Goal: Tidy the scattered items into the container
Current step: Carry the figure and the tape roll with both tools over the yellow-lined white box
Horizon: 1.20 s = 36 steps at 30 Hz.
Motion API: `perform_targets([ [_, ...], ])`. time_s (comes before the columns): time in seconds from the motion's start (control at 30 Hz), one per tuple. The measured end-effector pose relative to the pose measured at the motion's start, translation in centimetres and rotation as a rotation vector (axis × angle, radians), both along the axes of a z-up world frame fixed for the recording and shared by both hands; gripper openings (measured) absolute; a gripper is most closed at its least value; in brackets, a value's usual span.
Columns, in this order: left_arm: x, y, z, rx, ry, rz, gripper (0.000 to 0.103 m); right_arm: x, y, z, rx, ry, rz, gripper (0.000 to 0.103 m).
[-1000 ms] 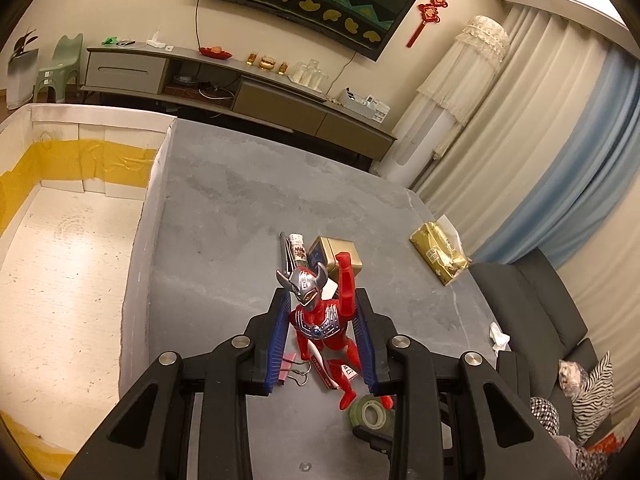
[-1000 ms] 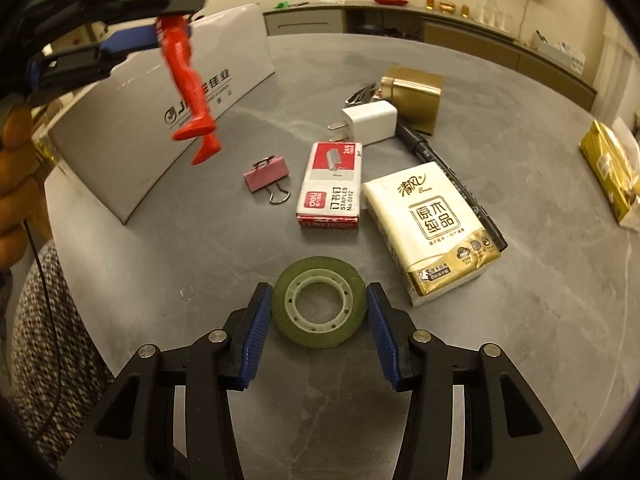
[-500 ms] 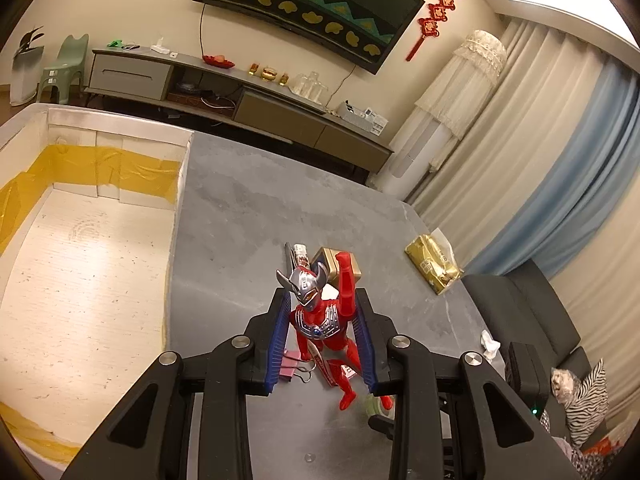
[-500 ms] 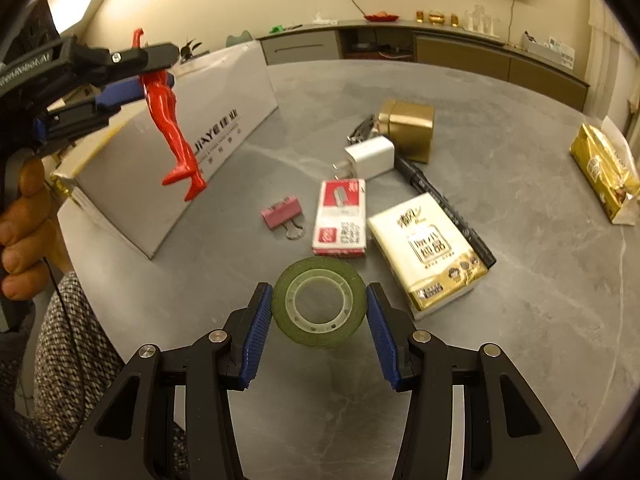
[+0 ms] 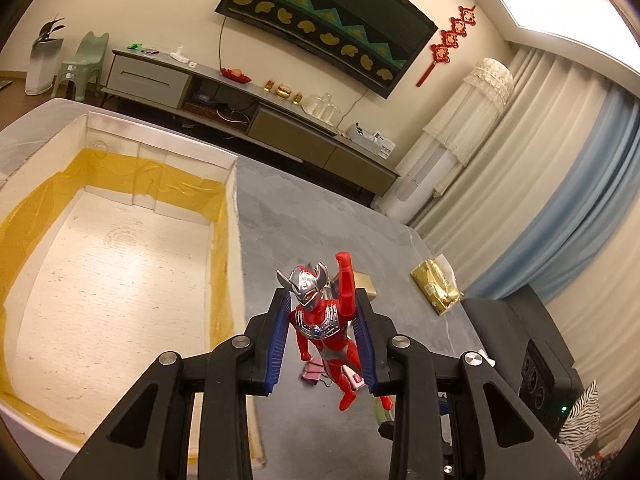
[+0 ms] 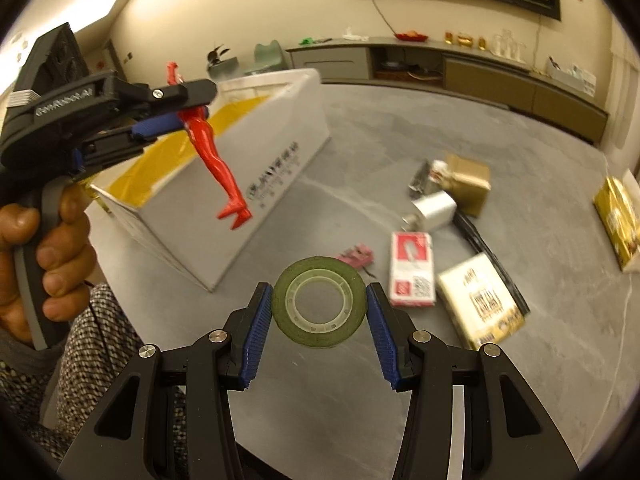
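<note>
Aloft, the left gripper (image 5: 324, 324) has its fingers clamped on the red toy figure (image 5: 326, 320) beside the white box (image 5: 232, 184). Right gripper (image 6: 319, 312) fingers grip the tape roll (image 6: 319, 307).

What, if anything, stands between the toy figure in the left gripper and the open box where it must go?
Nothing visible. The toy figure, held in the left gripper, hangs beside the box; the box is open on top, and its inside looks bare.
</note>
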State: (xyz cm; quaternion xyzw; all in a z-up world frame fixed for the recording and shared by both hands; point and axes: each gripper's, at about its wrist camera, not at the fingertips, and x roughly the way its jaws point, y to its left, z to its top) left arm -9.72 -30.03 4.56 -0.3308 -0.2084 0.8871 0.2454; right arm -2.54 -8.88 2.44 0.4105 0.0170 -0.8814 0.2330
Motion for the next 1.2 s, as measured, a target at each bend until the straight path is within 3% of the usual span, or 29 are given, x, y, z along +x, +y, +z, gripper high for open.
perform_targets([
  [0.3, 0.3, -3.8, 0.4, 0.045, 0.018, 0.058, 0.033, -0.4, -3.8, 3.1, 0.03, 0.06, 0.068, 0.05],
  [0.93, 0.1, -10.8, 1.0, 0.091, 0.044, 0.136, 0.032, -2.0, -10.6, 6.0, 0.082, 0.128, 0.167, 0.05],
  [1.2, -0.7, -12.6, 1.4, 0.065, 0.053, 0.161, 0.032, -3.3, -13.6, 7.2, 0.092, 0.157, 0.218, 0.05],
])
